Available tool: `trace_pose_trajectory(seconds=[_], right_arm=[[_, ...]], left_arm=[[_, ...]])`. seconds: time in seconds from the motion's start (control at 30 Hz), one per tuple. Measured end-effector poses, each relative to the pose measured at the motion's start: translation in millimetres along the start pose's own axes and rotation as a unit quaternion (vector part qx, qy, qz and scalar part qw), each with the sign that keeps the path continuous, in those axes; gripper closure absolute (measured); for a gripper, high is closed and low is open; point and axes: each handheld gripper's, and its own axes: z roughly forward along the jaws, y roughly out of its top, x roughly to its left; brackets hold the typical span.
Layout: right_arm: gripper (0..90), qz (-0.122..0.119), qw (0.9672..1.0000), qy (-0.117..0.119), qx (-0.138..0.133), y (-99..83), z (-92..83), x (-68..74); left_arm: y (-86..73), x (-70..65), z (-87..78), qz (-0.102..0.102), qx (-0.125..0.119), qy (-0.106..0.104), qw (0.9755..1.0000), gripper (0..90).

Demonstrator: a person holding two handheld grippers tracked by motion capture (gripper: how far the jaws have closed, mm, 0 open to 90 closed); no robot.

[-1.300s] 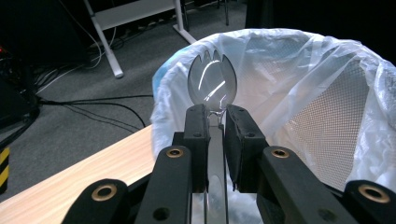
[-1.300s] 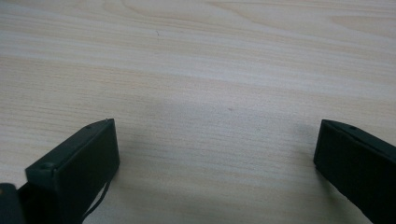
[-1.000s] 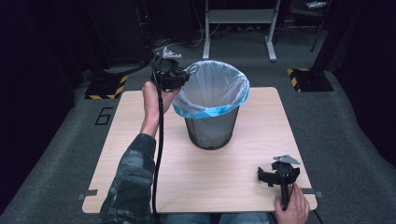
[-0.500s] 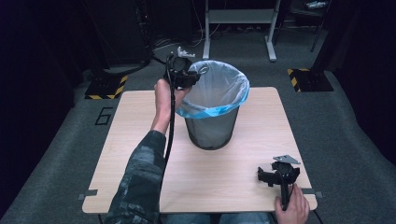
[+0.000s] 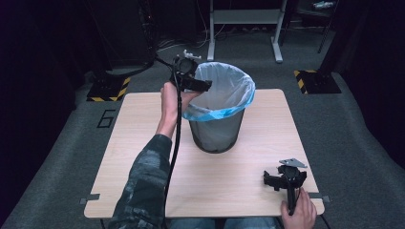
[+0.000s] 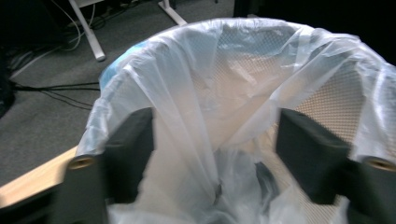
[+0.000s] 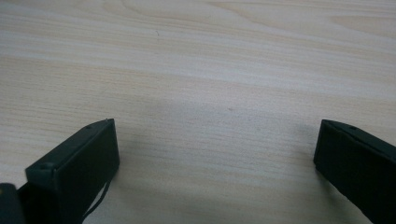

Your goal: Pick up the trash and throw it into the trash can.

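A dark room with grey carpet surrounds my pale wooden bench (image 5: 143,157), and everything I place here I place against the waste bin (image 5: 217,131) standing near the bench's middle, toward the far edge. It is a dark mesh bin, upright, lined with a translucent white bag (image 5: 229,88) whose blue-tinted edge folds down over the rim.

My left gripper (image 5: 203,86) is raised at the bin's near-left rim, its tips reaching just over the opening. Its jaws have just been opening and now stand well apart; in the left gripper view the bag's folded wall (image 6: 187,121) rises between them, but neither pad presses on it, so I have hold of nothing. Something dark lies low inside the bag; I cannot tell what it is.

My right gripper (image 5: 277,180) rests well apart from the bin, at the bench's near right corner. Its jaws are spread wide over bare wood (image 7: 210,70), gripping nothing.
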Motion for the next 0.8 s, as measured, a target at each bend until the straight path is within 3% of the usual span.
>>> trace_pose_trajectory(seconds=[0.13, 0.17, 0.23, 0.37, 0.4, 0.47, 0.57, 0.6, 0.7, 0.8], right_arm=[[0.0, 0.000, 1.0000, 0.000, 0.000, 0.0, 0.0, 0.0], [0.0, 0.000, 1.0000, 0.000, 0.000, 0.0, 0.0, 0.0], [0.0, -0.001, 1.0000, 0.000, 0.000, 0.0, 0.1, -0.1], [0.0, 0.000, 1.0000, 0.000, 0.000, 0.0, 0.0, 0.0], [0.0, 0.000, 1.0000, 0.000, 0.000, 0.0, 0.0, 0.0], [0.0, -0.002, 1.0000, 0.000, 0.001, -0.1, 0.0, -0.2], [0.0, -0.002, 1.0000, 0.000, 0.000, -0.1, 0.0, -0.2], [0.0, -0.002, 1.0000, 0.000, 0.000, -0.1, 0.0, -0.2], [0.0, -0.002, 1.0000, 0.000, 0.000, -0.1, 0.0, -0.2], [0.0, -0.002, 1.0000, 0.000, 0.001, -0.1, 0.0, -0.2]], left_arm=[[-10.1, 6.9, -26.8, 0.004, -0.008, -0.001, 1.0000, 15.3], [-10.1, 6.9, -26.8, 0.004, -0.008, -0.001, 1.0000, 14.6], [-20.8, 12.0, -44.2, 0.009, -0.015, -0.002, 0.9998, 13.1], [-35.1, 17.4, -57.9, 0.007, -0.021, 0.000, 0.9997, 10.1], [-46.0, 21.1, -64.6, 0.006, -0.021, 0.003, 0.9998, 8.9], [-51.6, 22.8, -67.2, 0.005, -0.019, 0.006, 0.9998, 6.8], [-76.0, 31.3, -74.9, 0.000, -0.016, 0.013, 0.9998, 5.3], [-76.0, 31.3, -74.9, 0.000, -0.016, 0.013, 0.9998, 4.8], [-103.2, 39.3, -74.3, -0.005, -0.007, 0.022, 0.9997, 4.1], [-117.5, 42.7, -71.0, -0.008, 0.002, 0.024, 0.9997, 3.9]])
